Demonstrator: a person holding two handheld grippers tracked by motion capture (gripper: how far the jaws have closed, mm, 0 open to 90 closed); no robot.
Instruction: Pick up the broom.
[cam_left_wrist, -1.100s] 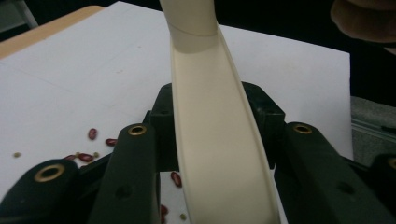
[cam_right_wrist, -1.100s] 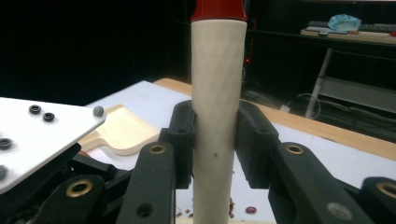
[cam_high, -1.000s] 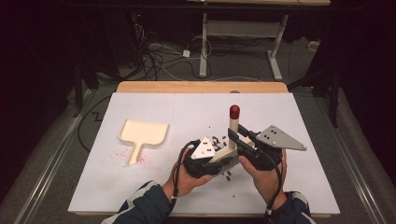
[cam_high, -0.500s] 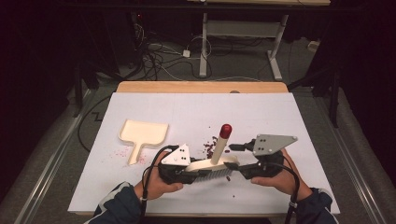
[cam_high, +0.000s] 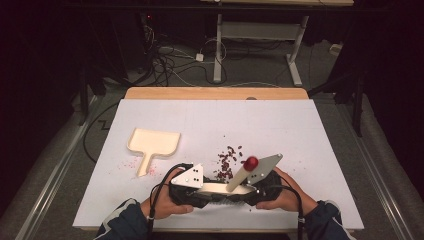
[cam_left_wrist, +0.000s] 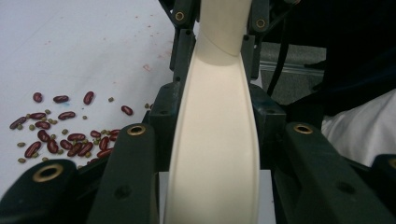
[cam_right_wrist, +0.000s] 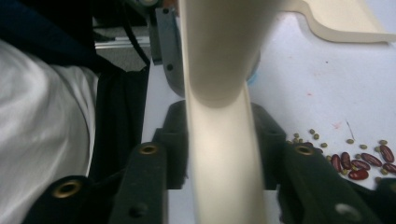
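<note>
Brush (cam_high: 220, 189), cream-bodied with a red-tipped handle (cam_high: 250, 163), lies level between both tools at the near edge of the counter (cam_high: 300, 130). Left tool (cam_high: 192, 187) and right tool (cam_high: 252, 192) each pinch one end; their jaws have just been opening and closing respectively. Step in hand: regripping the brush beside the beans (cam_high: 226, 162). Next move calls for sweeping them toward the dustpan (cam_high: 152, 142). No writing is legible.
</note>
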